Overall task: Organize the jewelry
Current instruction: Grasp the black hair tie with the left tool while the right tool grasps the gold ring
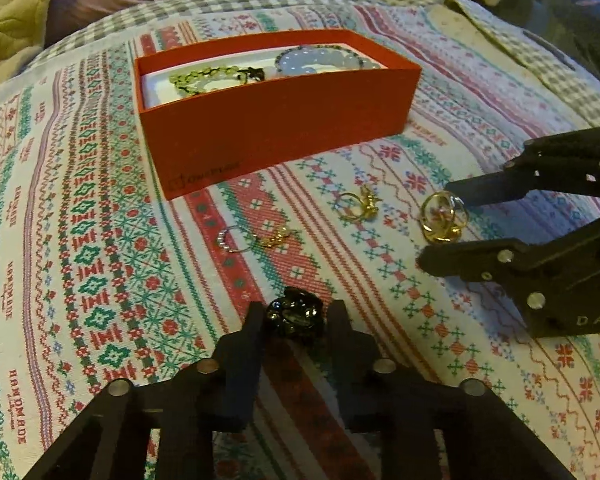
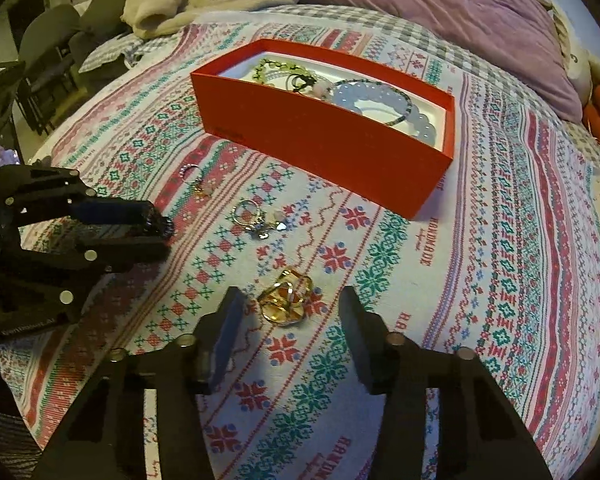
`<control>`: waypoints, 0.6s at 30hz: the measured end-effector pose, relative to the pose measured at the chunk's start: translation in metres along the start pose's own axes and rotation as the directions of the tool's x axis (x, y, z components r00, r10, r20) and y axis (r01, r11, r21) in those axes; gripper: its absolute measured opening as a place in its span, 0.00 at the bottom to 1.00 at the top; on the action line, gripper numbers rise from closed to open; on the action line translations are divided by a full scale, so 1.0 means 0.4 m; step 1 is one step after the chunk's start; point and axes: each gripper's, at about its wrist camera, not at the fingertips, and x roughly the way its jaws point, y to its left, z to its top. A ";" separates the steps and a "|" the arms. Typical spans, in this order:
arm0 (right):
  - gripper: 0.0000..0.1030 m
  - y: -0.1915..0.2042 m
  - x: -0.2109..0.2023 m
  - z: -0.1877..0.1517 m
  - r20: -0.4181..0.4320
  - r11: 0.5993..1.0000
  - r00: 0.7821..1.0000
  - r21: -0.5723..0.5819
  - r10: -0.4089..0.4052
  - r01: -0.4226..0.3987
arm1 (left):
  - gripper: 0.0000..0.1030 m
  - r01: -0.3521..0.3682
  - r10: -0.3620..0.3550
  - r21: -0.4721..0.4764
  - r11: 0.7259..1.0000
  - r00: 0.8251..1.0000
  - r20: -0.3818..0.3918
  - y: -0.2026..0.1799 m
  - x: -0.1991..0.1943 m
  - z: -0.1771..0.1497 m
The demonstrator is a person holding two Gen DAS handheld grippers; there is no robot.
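A dark glassy ring [image 1: 296,314] is clamped between the fingertips of the left gripper [image 1: 297,320], low on the patterned bedspread [image 1: 100,240]. The right gripper [image 2: 292,312] is parted around a gold ring [image 2: 286,296], its pads not yet touching it. Ahead of both grippers two smaller rings [image 1: 358,204] [image 1: 236,239] are seen lying loose, and beyond them the red box [image 1: 276,120], holding beaded bracelets [image 1: 320,60]. Nothing is seen blocking the way to it.

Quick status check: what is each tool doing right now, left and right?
Left tool: closed on the dark ring.
Right tool: open around the gold ring, pads not yet touching it.
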 end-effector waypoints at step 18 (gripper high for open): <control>0.26 -0.007 -0.004 0.017 -0.065 0.999 0.997 0.037 0.031 -0.029 | 0.22 -0.029 0.023 -0.066 0.997 0.996 -0.084 0.021 -0.014 0.019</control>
